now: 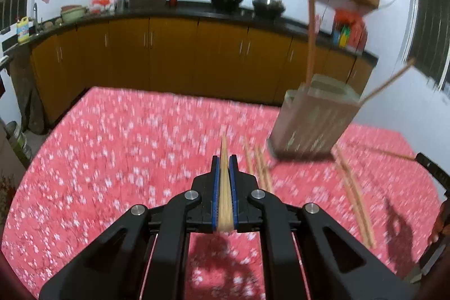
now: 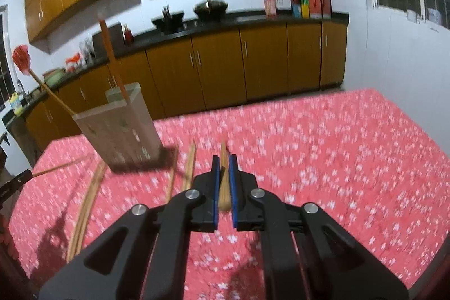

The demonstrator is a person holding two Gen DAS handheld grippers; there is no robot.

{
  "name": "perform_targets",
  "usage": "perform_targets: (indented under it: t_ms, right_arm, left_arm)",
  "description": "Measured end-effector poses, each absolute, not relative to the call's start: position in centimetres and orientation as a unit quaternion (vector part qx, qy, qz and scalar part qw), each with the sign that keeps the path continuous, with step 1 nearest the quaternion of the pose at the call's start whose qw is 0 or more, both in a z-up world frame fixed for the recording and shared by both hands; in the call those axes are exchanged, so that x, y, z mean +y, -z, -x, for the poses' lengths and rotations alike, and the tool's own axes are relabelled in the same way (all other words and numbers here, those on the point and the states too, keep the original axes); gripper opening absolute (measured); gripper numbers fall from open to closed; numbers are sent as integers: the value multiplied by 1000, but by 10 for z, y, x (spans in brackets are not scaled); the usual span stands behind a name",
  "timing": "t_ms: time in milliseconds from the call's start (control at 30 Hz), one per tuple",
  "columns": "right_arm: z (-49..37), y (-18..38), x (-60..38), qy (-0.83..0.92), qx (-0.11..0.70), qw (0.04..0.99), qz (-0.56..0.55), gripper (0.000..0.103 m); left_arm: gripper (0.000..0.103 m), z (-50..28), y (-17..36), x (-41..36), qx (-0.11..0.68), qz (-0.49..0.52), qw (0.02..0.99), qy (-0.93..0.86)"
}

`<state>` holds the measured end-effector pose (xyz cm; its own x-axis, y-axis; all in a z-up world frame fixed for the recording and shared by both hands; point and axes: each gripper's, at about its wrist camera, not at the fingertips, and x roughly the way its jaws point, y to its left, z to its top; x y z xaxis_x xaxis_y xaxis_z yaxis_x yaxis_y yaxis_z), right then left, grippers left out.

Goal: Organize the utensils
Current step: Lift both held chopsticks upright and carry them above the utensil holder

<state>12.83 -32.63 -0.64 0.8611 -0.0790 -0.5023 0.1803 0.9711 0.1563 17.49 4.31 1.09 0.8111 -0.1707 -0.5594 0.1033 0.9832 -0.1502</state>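
Observation:
My left gripper [image 1: 224,159] is shut on a pale wooden chopstick [image 1: 224,187] that runs forward between its blue pads, above the red flowered tablecloth [image 1: 112,159]. My right gripper [image 2: 224,159] is shut on another chopstick [image 2: 224,184]. A grey utensil holder [image 1: 315,120] stands right of the left gripper with two chopsticks [image 1: 311,38] sticking up out of it; in the right wrist view the holder [image 2: 123,128] stands left of the right gripper. Loose chopsticks [image 1: 260,167] lie on the cloth beside the holder, and more [image 2: 84,207] show in the right wrist view.
Another pair of chopsticks [image 1: 354,193] lies on the cloth at the right. The table's far edge meets brown kitchen cabinets [image 1: 174,55] with a black counter holding pots [image 1: 268,6]. The other gripper's tip [image 1: 433,173] shows at the right edge.

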Motion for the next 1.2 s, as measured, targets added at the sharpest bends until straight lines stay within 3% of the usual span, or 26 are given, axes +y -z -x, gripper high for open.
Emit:
perform_targets:
  t_ms: [233,600,1200]
  right_arm:
    - [-121,-16,-324,65,219,969,-92,8]
    - [-123,-26,-318,62,210,972,-86,8]
    - [-110,-159,-266,-66,74,992,-79,8]
  left_arm:
    - [7,-172,-40,39,257,64,961,79]
    - [7,-172,-44,40,254,62,962,77]
    - [7,-168,-152,-9,132,43,981,139]
